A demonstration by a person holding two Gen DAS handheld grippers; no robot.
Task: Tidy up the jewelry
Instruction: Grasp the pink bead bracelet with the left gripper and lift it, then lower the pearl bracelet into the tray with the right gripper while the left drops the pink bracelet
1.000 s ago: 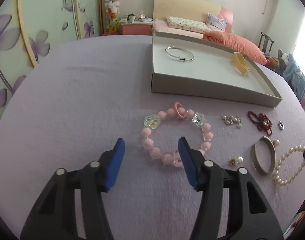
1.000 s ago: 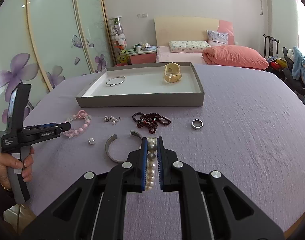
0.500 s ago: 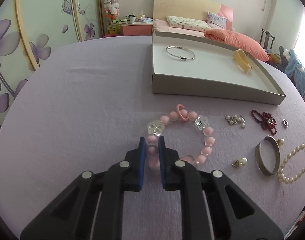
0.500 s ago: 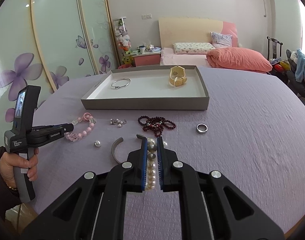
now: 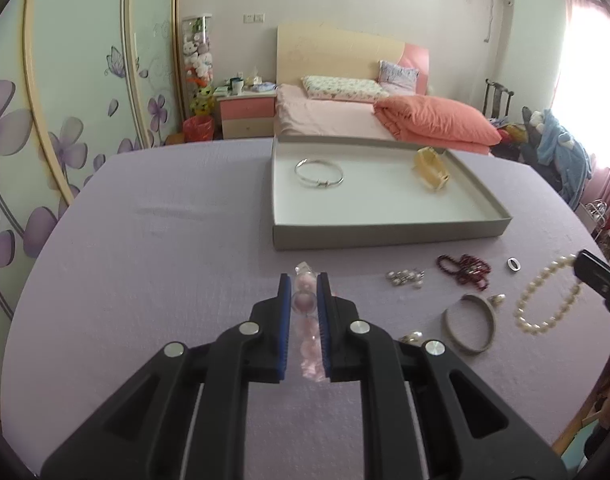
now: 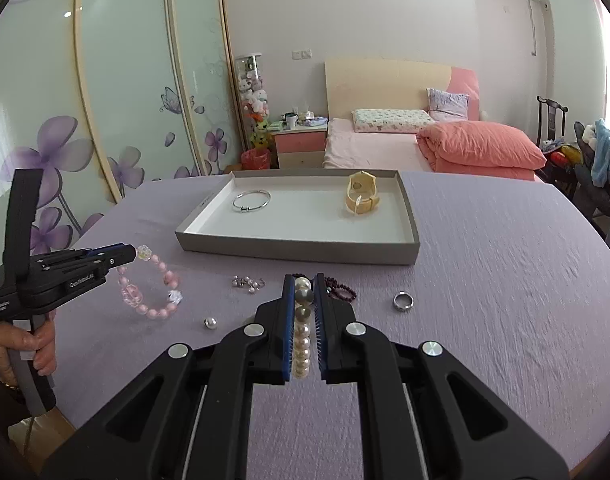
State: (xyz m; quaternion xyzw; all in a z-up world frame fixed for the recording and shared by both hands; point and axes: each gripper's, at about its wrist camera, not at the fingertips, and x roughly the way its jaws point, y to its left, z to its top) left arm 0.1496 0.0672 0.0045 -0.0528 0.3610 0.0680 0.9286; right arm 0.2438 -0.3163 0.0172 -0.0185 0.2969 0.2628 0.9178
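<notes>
My left gripper (image 5: 304, 280) is shut on the pink bead bracelet (image 5: 305, 304) and holds it lifted above the purple tablecloth; in the right wrist view the bracelet (image 6: 151, 292) hangs from that gripper (image 6: 129, 254). My right gripper (image 6: 303, 284) is shut on the white pearl bracelet (image 6: 302, 344), which also shows hanging at the right of the left wrist view (image 5: 545, 300). The grey tray (image 6: 409, 216) stands farther back and holds a silver bangle (image 6: 251, 200) and a cream watch (image 6: 361, 200).
On the cloth lie a grey open bangle (image 5: 469, 330), a dark red bead string (image 5: 465, 270), a small pearl cluster (image 6: 247, 283), a silver ring (image 6: 403, 302) and a single pearl earring (image 6: 210, 323). A bed and wardrobe stand behind the table.
My left gripper closed on the pink bead bracelet and lifted it off the cloth. My right gripper rose with the pearl bracelet still in it.
</notes>
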